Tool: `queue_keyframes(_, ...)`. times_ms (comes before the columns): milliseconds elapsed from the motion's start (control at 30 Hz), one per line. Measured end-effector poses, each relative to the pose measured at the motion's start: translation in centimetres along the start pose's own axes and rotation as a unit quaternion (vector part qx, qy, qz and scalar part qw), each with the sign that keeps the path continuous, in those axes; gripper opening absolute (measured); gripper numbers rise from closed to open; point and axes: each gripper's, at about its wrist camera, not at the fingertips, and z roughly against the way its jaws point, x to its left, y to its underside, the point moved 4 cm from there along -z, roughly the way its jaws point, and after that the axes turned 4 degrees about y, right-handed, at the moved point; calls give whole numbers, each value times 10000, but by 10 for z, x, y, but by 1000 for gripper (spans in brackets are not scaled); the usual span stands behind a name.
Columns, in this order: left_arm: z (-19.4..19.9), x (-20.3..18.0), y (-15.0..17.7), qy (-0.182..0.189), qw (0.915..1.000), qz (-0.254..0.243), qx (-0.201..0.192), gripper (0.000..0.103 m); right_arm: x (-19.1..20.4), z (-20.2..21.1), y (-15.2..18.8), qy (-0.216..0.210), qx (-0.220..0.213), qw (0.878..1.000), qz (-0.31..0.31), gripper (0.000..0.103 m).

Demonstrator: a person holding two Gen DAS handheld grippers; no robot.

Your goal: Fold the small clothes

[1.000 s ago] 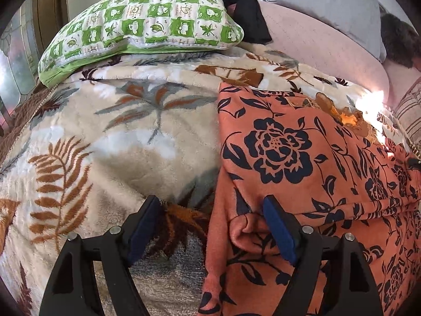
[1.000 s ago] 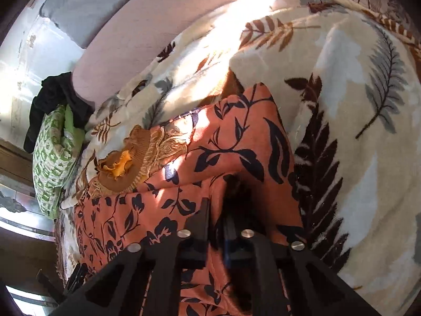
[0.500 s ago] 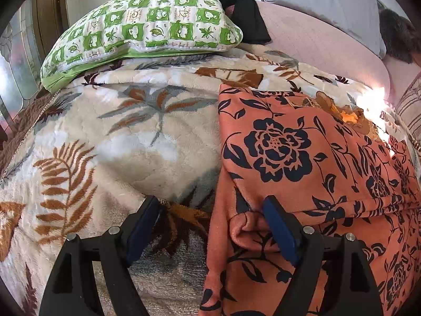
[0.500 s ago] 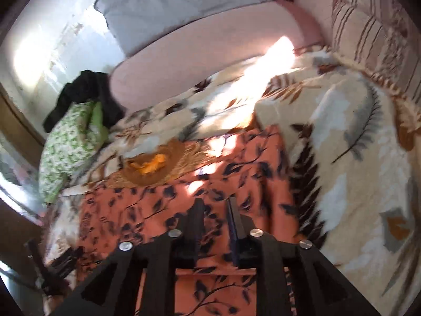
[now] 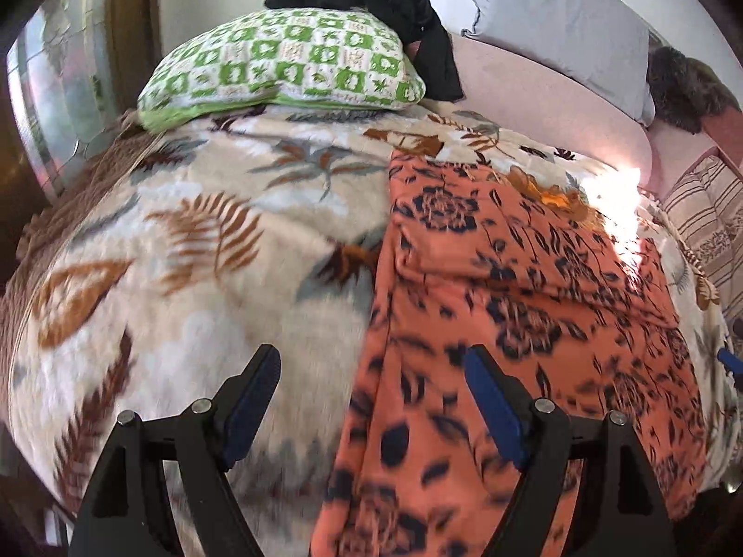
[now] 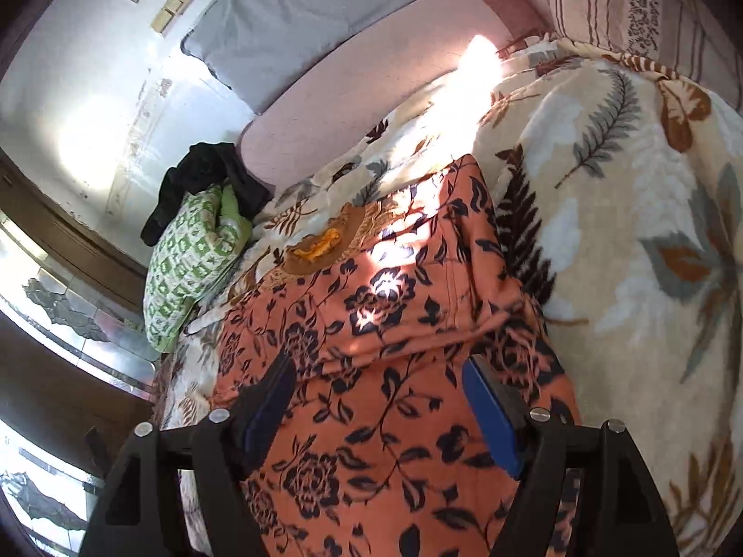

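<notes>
One orange floral garment (image 5: 524, 278) lies spread on the leaf-print blanket (image 5: 185, 241) covering the bed, folded over once so that an upper layer ends in a crosswise edge partway down; its brown-and-yellow neckline faces the far side. No containers in either view. Left gripper (image 5: 371, 399): jaws wide apart above the garment's left edge, holding nothing, one blue pad over blanket, the other over cloth. Right gripper (image 6: 381, 399): jaws opening, cloth seen between them below but the pads not pressing on it. Count: one garment, one blanket, one green checked pillow (image 5: 283, 65) with one black cloth (image 5: 390, 4) draped on it, one grey pillow (image 6: 316, 4), one striped cushion (image 6: 617, 4).
</notes>
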Motion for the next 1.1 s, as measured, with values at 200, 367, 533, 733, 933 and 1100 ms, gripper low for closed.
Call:
queue_keyframes(200,40,0,44,-550,9985,-15,53,82,-9,62,68,72,-241,9993,269,77)
queue_keyframes(367,66,-14,58,-841,9965,26,-22,82,33,79,107,299,-248,9927,1144,83)
queue_keyframes(533,83,-33,68,-855,9962,-171,-50,82,68,69,137,481,-20,9845,1689,84)
queue_keyframes(733,93,-39,71,-804,9964,-233,-127,82,86,67,154,480,104,9803,1914,84)
queue_keyframes(933,88,-37,73,-842,9962,-215,-46,82,72,68,152,617,189,9828,1731,84)
queue_keyframes(1100,77,-26,80,-467,9985,36,277,82,56,66,147,650,317,9834,1665,84)
